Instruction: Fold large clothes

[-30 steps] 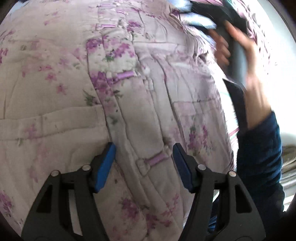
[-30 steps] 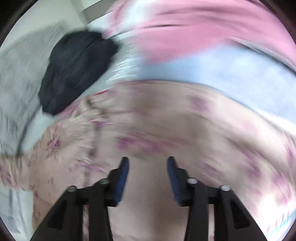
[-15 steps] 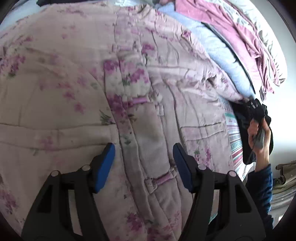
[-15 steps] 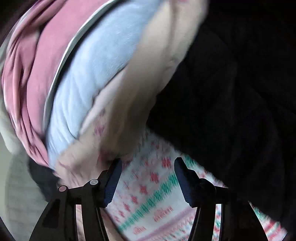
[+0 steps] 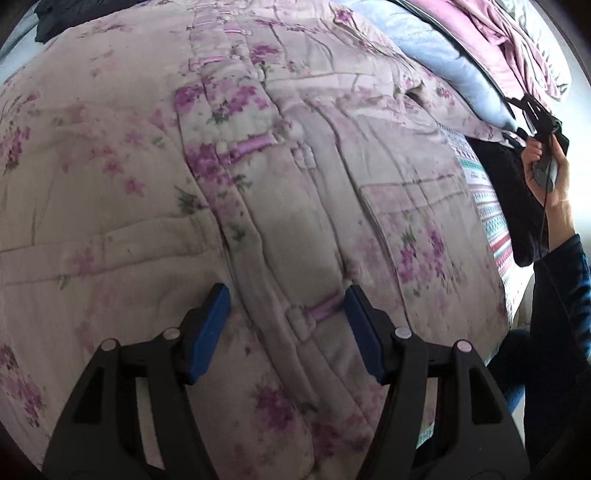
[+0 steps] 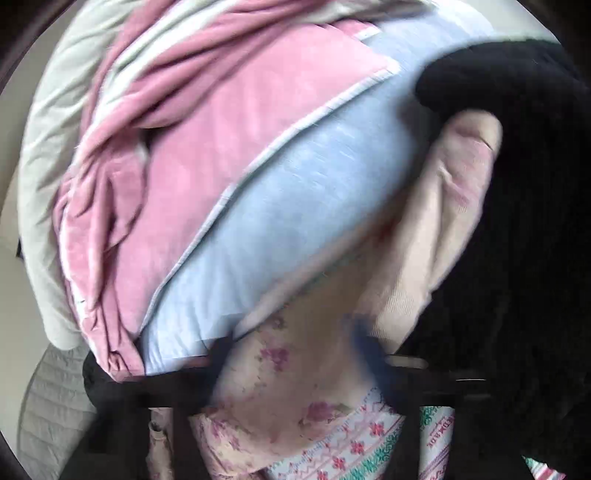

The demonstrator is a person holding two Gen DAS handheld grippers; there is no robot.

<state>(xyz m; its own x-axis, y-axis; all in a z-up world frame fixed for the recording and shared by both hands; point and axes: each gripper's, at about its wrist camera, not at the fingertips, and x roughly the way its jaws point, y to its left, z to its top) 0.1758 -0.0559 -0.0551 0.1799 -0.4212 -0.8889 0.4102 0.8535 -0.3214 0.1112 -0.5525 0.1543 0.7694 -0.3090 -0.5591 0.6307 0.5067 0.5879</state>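
A large quilted robe point(image 5: 258, 192), pale pink with purple flowers, lies spread flat across the bed and fills the left wrist view. Its button placket runs up the middle. My left gripper point(image 5: 286, 325) is open and empty, its blue pads either side of the placket just above the cloth. My right gripper point(image 6: 291, 354) looks open and is blurred by motion; a floral edge of the robe point(image 6: 280, 373) lies between its fingers. In the left wrist view it point(image 5: 537, 122) is held up at the bed's right edge.
A black garment point(image 6: 524, 229) lies at the right over a patterned sheet point(image 6: 354, 454). A pale blue pillow point(image 6: 295, 206) and a pink blanket point(image 6: 207, 133) are piled at the head of the bed. Another dark garment point(image 5: 62, 14) lies at the far left.
The right gripper swung from over the robe to the bed's right edge and now faces the pillow and blanket. The left gripper stayed open over the placket.
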